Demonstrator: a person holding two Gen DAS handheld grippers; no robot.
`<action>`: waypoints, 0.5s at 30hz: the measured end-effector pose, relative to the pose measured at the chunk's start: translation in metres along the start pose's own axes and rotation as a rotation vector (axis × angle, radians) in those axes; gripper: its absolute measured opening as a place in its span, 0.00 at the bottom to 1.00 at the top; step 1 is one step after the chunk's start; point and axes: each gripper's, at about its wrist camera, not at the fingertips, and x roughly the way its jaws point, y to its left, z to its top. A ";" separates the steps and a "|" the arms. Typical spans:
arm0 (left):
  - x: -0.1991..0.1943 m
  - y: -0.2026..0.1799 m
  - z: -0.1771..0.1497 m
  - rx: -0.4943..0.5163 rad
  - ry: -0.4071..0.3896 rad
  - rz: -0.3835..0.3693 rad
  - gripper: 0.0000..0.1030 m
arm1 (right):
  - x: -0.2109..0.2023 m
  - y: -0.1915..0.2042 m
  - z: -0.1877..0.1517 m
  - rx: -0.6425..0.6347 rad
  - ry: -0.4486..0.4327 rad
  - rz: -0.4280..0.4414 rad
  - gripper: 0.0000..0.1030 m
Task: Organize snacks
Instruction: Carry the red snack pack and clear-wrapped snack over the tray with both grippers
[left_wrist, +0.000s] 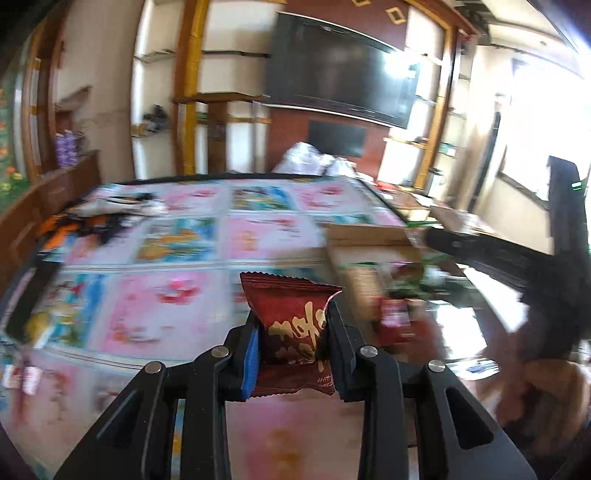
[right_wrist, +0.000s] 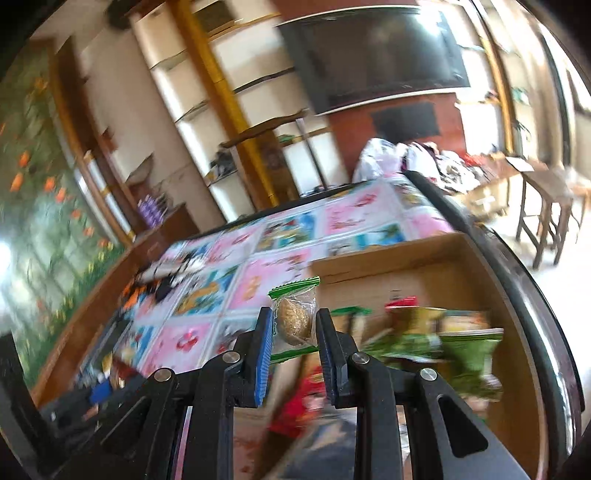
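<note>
**Left wrist and right wrist: one snack pinched in each claw**

Left wrist view, read from the left edge: a heap of black, white and orange wrappers (left_wrist: 103, 218) lay blurred at the far left of the table (left_wrist: 155, 317), whose top was covered in pink and blue picture squares. At centre, the left gripper (left_wrist: 293, 334) was clamped on a dark red snack packet (left_wrist: 295, 325) with gold lettering, the packet standing upright between the blue-padded fingers (left_wrist: 251, 363), lifted above the tabletop. To its right stood a cardboard box (left_wrist: 364, 236) with red and green packets blurred inside. At the far right, the other black tool crossed the frame. Behind everything, a dark television (left_wrist: 340, 85) hung on the wall.

Right wrist view, again from the left: a flowered wall panel (right_wrist: 44, 206) filled the left side, then the same wrapper heap (right_wrist: 166, 277) on the patterned table (right_wrist: 192, 343). At centre, the right gripper (right_wrist: 295, 325) was closed on a clear snack packet with green ends (right_wrist: 294, 319), a round tan biscuit visible inside; it was held upright just beside the near-left wall of the cardboard box (right_wrist: 399, 258). Right of the claw, inside the box, lay green packets (right_wrist: 454, 343) and red packets (right_wrist: 306, 398), all motion-blurred. A wooden stool (right_wrist: 546, 218) stood on the floor at far right.
</note>
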 end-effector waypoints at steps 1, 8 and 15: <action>0.004 -0.010 0.002 -0.003 0.024 -0.054 0.29 | -0.002 -0.010 0.002 0.026 -0.003 -0.007 0.24; 0.023 -0.062 -0.004 0.039 0.112 -0.198 0.29 | -0.006 -0.048 0.009 0.122 0.014 -0.030 0.24; 0.054 -0.094 0.005 0.070 0.140 -0.213 0.29 | 0.004 -0.062 0.008 0.143 0.055 -0.059 0.24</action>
